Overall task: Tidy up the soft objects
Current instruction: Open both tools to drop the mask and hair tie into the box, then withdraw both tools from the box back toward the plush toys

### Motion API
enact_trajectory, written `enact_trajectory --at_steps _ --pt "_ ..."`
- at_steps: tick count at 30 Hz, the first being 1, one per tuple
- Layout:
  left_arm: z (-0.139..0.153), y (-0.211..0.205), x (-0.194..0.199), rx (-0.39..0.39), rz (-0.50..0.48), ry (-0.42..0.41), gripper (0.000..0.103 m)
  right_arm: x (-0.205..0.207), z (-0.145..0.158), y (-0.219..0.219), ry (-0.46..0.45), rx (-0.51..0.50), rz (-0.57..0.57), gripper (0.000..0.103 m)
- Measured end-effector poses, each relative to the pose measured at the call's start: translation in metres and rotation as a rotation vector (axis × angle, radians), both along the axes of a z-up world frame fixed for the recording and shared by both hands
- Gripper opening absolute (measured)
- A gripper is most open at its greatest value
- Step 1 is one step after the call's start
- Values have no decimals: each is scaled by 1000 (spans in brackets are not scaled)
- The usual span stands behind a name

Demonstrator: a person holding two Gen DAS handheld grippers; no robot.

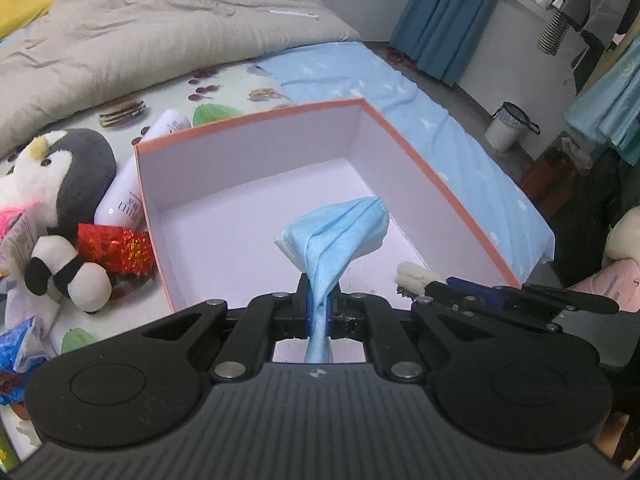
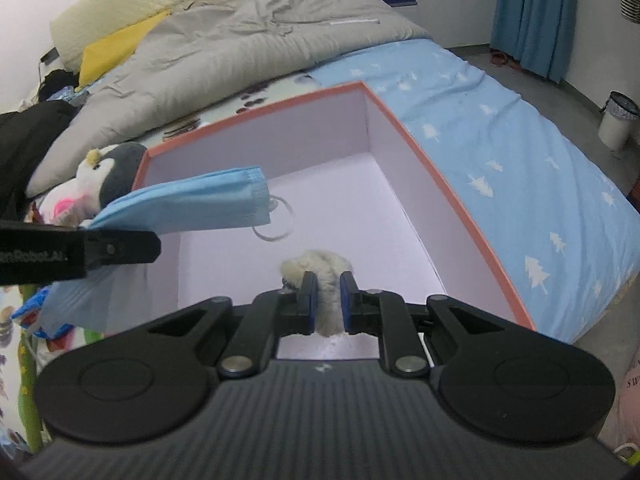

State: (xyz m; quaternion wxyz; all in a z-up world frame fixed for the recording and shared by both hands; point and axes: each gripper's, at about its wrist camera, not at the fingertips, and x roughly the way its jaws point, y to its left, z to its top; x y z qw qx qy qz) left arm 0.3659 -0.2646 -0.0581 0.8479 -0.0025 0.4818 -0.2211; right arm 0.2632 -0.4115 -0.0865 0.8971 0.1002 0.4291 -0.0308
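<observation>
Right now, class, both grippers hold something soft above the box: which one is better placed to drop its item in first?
Probably the left gripper: its face mask hangs further over the box than the fluffy toy in the right gripper.

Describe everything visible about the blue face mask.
The blue face mask is a pleated disposable one of thin non-woven fabric, light blue outside with a white inner layer at one edge. The left gripper is shut on it, bunching its lower part between the fingers, while the rest fans out above the open box. In the right wrist view a white ear loop dangles from its stitched end. It hangs in the air, touching nothing else visible.
</observation>
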Motion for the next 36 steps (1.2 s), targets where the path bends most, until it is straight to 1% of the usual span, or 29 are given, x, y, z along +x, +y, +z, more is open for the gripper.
enact_trajectory --at_steps 2,3,4,5,7,8,10,12,15,20,24,26,28,31,36 --pt "-3 1 2 -3 4 18 9 0 0 0 1 -2 0 20" --pt "-5 2 4 -3 6 40 15 -1 1 1 5 -3 -1 23" --pt "-6 3 5 -13 10 56 23 1 2 -1 7 -3 -5 29" --pt "-5 5 5 -21 17 60 27 1 3 -1 4 -2 -12 36" --pt "-2 7 4 -22 23 42 42 1 5 -3 -5 19 -18 40" --pt "1 8 2 -22 20 29 44 1 6 -4 -9 37 -21 40" --pt "7 11 -2 -23 20 -1 44 -1 10 -4 -19 35 -28 40" --pt "15 14 -8 -27 18 -35 44 -6 16 -1 -45 5 -20 40" --pt "26 23 -20 -37 12 -90 44 -15 28 4 -92 -9 -1 40" --pt "46 44 -48 -61 11 -190 44 -39 47 15 -200 -11 28 40" --pt "58 63 -76 -58 15 -277 44 -57 58 27 -277 -6 54 40" --pt "62 75 -89 -75 26 -296 44 -66 62 35 -311 12 68 40" --pt "65 86 -101 -89 37 -312 44 -74 62 41 -323 36 80 40" --pt "67 97 -120 -85 51 -348 44 -83 62 51 -342 45 104 40" --pt "66 118 -144 -111 78 -363 44 -104 62 66 -386 47 123 40"
